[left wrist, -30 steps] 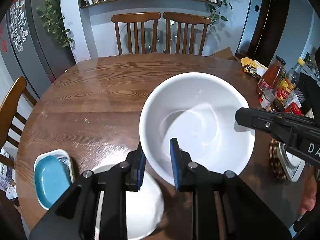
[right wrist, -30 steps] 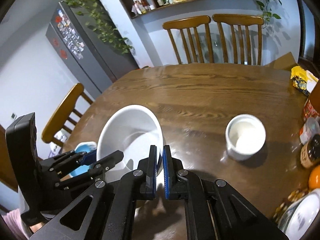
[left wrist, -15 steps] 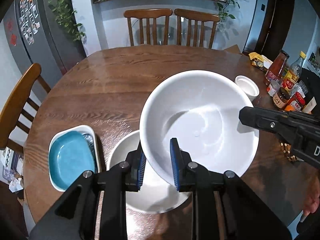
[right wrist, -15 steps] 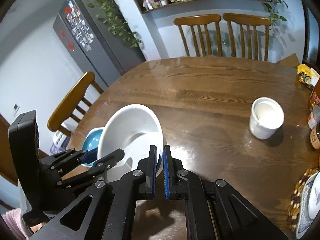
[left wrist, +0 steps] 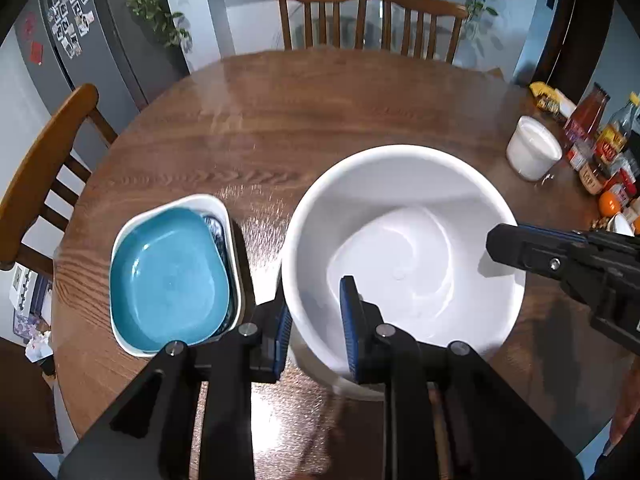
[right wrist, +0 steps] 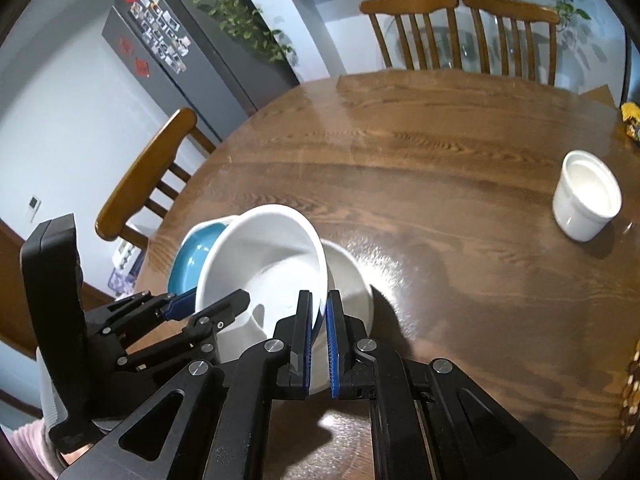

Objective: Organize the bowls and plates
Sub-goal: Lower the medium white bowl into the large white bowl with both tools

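Bowl (left wrist: 400, 248), white and large, is held tilted above the bench (left wrist: 328, 120) by both grippers. The left gripper (left wrist: 314, 328) has its fingers (left wrist: 352, 320) narrowly parted, pinching the near rim, one inside and one outside. The right gripper (right wrist: 318, 340) clamps the opposite rim, fingers almost together. Beneath sits another white bowl (right wrist: 348, 276). Just left lies a blue plate (left wrist: 168, 276) in a white dish (left wrist: 230, 216). Farther right stands a white cup (left wrist: 532, 154).

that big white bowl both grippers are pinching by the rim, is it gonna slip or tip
Slipping looks possible: the big white bowl is glossy, and the left gripper and right gripper each pinch only a thin strip of rim. It already hangs tilted over the white bowl beneath, so it may swing if either grip loosens. It looks rigid and probably breakable.
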### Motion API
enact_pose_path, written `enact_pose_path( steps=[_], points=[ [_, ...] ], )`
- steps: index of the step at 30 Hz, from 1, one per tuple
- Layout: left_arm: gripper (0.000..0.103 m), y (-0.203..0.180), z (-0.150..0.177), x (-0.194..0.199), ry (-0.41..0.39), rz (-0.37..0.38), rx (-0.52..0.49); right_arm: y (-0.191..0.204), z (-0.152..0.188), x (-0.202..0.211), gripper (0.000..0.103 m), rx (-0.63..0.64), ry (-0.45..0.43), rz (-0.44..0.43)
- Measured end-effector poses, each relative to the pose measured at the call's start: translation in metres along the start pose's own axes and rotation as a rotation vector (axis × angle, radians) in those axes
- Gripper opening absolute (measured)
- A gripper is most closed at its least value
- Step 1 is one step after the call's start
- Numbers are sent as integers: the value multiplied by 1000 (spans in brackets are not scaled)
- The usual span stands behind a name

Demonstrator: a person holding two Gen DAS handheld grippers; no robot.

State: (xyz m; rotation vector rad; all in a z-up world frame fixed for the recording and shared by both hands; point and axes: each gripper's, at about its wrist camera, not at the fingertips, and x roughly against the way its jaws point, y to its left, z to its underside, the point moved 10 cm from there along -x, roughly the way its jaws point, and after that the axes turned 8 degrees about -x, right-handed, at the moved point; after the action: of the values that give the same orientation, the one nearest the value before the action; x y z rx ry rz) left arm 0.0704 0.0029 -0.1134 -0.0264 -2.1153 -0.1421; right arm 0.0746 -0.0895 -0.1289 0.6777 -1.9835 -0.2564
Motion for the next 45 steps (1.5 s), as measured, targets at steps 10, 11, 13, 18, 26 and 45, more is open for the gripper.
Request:
enact_pose_path(
  steps=[10,11,13,18,26,45],
  points=[
    [21,3,15,-23,69,3,-47,-5,16,-24,8,-36,66,39],
    [22,2,15,-24,69,4,-49,-6,16,-26,8,-40,72,45],
    [22,2,14,-24,68,2,-59,-7,17,-29,8,-41,80,59],
    [22,2,13,-27,67,4,-74,-10,21,-34,8,-42,87,93],
    [28,-1,14,-30,75,8,-89,-10,22,-40,8,5,88,161],
    [34,-5,13,-29,69,4,-98,-5,20,-42,8,89,72,245]
  ],
)
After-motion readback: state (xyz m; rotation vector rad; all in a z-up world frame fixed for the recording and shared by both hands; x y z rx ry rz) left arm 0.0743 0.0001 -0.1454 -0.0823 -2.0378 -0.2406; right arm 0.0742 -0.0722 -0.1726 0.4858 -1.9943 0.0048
